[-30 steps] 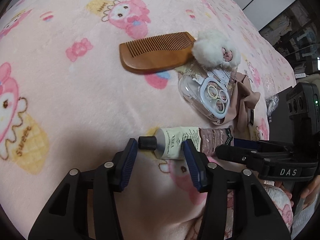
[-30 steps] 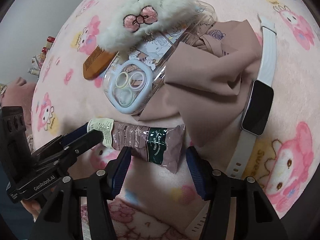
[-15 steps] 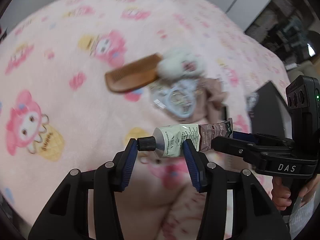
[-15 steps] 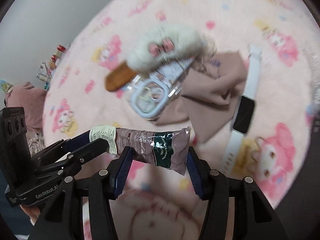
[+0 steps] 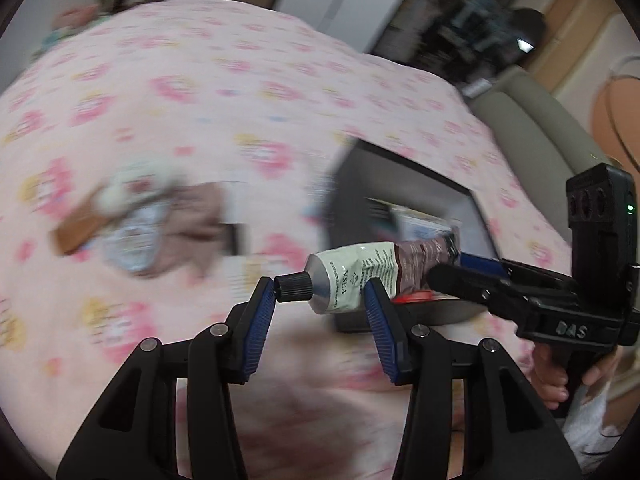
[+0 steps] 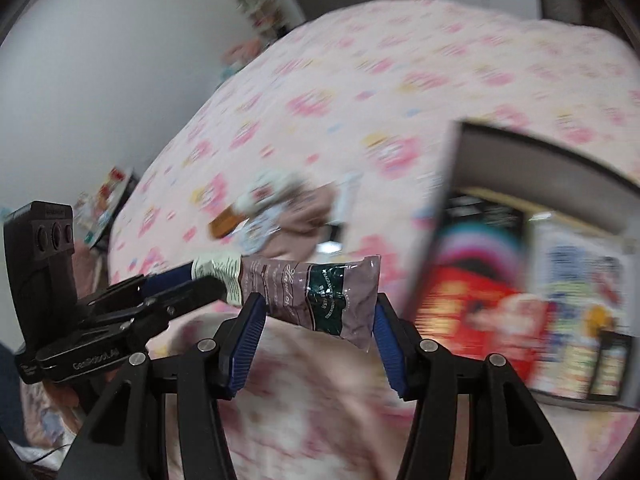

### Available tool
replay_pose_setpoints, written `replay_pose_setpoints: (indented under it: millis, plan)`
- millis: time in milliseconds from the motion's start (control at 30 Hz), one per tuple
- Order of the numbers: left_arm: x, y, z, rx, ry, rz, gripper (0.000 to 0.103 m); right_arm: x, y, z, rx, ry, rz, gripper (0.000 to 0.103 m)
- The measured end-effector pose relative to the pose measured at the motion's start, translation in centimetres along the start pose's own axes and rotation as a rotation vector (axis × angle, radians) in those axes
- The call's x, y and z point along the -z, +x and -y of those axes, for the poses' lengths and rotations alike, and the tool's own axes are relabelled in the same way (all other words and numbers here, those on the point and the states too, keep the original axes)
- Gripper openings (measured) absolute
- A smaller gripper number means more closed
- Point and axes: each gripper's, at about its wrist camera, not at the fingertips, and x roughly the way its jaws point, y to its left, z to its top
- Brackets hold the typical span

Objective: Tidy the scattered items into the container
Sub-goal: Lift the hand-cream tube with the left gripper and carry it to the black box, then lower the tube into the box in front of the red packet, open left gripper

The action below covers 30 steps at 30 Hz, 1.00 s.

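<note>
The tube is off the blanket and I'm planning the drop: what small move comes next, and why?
Probably carry the tube sideways over the box. Both the left gripper and the right gripper hold it in the air, short of the box's opening.

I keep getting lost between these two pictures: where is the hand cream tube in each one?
Left wrist view: the hand cream tube sits centre, cap end between this gripper's fingers.
Right wrist view: the tube is low centre, crimped end between these fingers.
Shared landmark: the dark container, right of the tube in both.
</note>
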Motion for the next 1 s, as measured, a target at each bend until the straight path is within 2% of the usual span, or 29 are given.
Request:
replay_pose_setpoints:
  millis: [67,200,333,433,567,733,833,867,1000]
  plan:
    - [-0.8,1.8,3.0,0.032,0.034,-0.016,0.046,0.3,-2.3,3.0,0.042,0.036,0.036,0.050]
    - [-2.4,6.0,7.9,0.054,0.090,-0.064,0.046,0.9,-4.7,8.9,0.072,0.098,0.053,0.050]
    - [-2.8,11.2,10.4,0.015,0.109,-0.160,0.046,1.3,-4.6,13.8,0.127,0.116,0.031,0.051]
    - [-2.0,13.9,10.7,-0.042,0.113,-0.236,0.046,1.6,-3.4,16.5,0.125,0.161,0.019,0.051]
    - [-1.4,15.6,11.1,-0.122,0.128,-0.327,0.047,2.4,-0.7,18.4,0.072,0.192,-0.072,0.050]
    - [-1.3,16.3,11.2,-0.184,0.168,-0.389,0.051,3.7,2.3,18.9,0.008,0.254,-0.201,0.051]
    - [-1.6,16.2,11.2,-0.210,0.172,-0.403,0.053,3.6,2.9,18.6,0.025,0.246,-0.211,0.050]
    - [-2.1,15.9,10.9,-0.222,0.175,-0.397,0.056,3.6,2.9,18.6,0.028,0.244,-0.211,0.050]
    - [-3.2,15.2,11.1,-0.217,0.169,-0.346,0.055,3.5,2.5,18.3,0.064,0.224,-0.191,0.050]
